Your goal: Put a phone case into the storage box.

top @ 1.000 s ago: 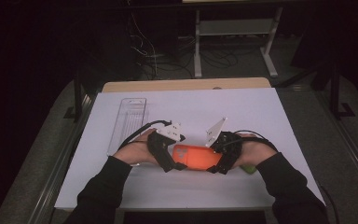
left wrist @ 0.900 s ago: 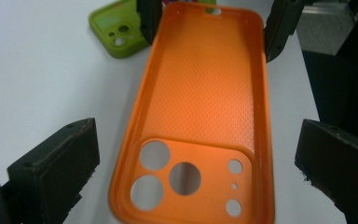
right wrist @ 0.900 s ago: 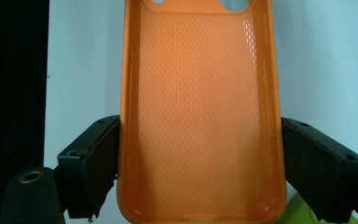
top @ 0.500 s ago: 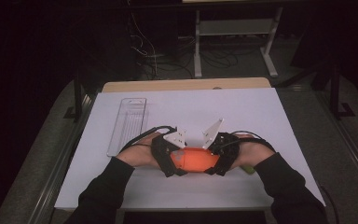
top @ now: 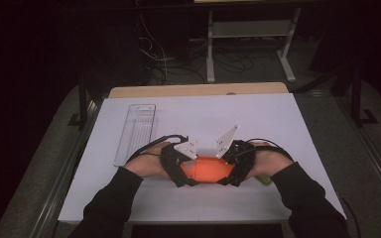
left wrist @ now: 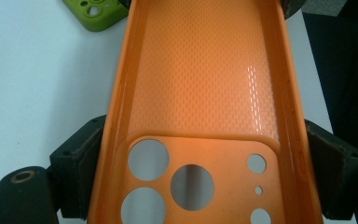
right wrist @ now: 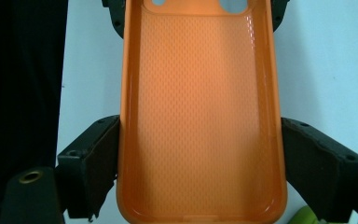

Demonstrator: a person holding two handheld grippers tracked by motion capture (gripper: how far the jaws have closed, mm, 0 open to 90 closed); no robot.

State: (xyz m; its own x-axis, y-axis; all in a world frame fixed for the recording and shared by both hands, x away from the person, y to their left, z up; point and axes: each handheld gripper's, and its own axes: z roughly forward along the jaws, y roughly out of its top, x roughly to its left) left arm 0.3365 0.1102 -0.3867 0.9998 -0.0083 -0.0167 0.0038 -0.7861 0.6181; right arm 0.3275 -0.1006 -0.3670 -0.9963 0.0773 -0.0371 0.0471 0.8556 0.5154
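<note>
High view: we see the orange phone case (top: 209, 169) near the front edge of the white table (top: 287, 124), held between both grippers, open side up. Left gripper (top: 186, 173) is on the case's left end, right gripper (top: 230, 174) on its right end, hands and dark sleeves coming in from the bottom. A clear plastic tray (top: 136, 130) lies well apart at the left rear. A bit of a green phone case (top: 263, 179) peeks out just beside the right hand. Left gripper view: the orange phone case (left wrist: 200, 93) runs away from the camera, camera-cutout end nearest, inner dotted texture up. Both pads (left wrist: 86, 161) sit against the case's long side walls; the jaws have just been closing and now clamp the case across its width. The green phone case (left wrist: 95, 11) lies on the table at top left, apart from the orange one. Right gripper view: the plain end of the orange phone case (right wrist: 200, 112) is nearest, cutout end far. Both pads (right wrist: 100, 158) press on the side walls, so this gripper is clenched on the case too. A sliver of the green phone case (right wrist: 303, 217) shows at bottom right.
</note>
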